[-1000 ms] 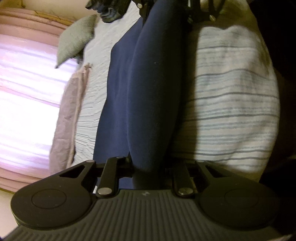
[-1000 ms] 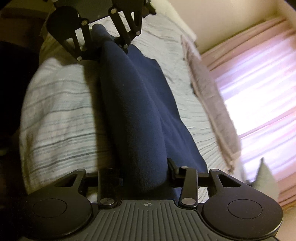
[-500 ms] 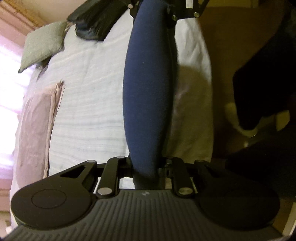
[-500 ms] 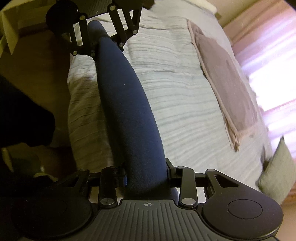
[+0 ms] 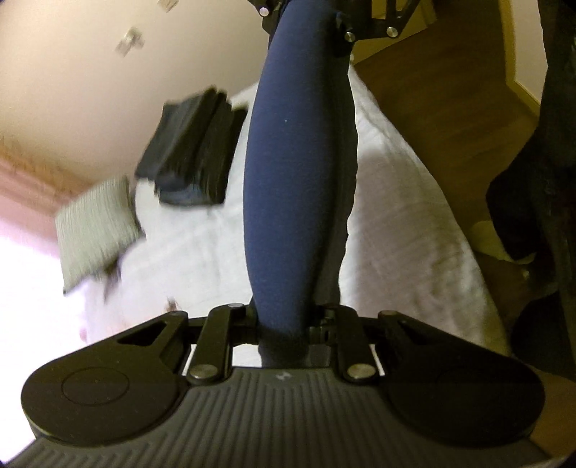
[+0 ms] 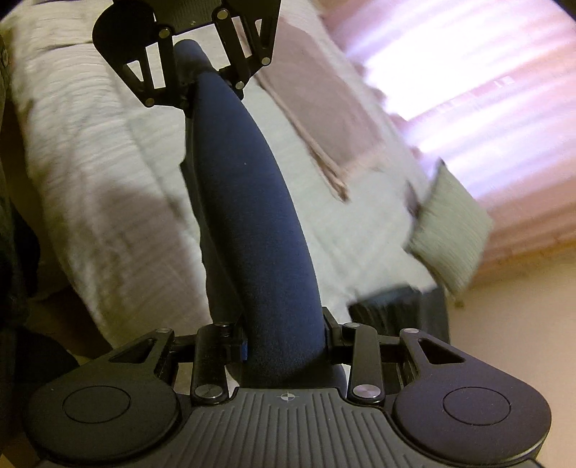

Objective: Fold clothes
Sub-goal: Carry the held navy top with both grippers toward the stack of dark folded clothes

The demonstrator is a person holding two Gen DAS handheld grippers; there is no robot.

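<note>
Over on the left, bright daylight washes through pink curtains [image 5: 21, 201], and a grey-green cushion [image 5: 95, 230] sits at that end of the bed [image 5: 396, 201]. Beside it lies a stack of dark folded clothes [image 5: 190, 151] on the pale striped bedspread, with a cream wall behind. In the middle, the navy garment [image 5: 295, 201] hangs stretched in a taut roll above the bed, the left gripper [image 5: 284, 324] clamped on its near end and the right gripper [image 5: 309, 32] clamped on the far end, jaws narrowed onto the cloth. From the right wrist view, a folded mauve cloth [image 6: 324, 108] lies flat on the bedspread near the window. To the right, wooden floor [image 5: 450, 108] runs past the bed's edge, where a person's dark clothing [image 5: 540, 216] shows.
</note>
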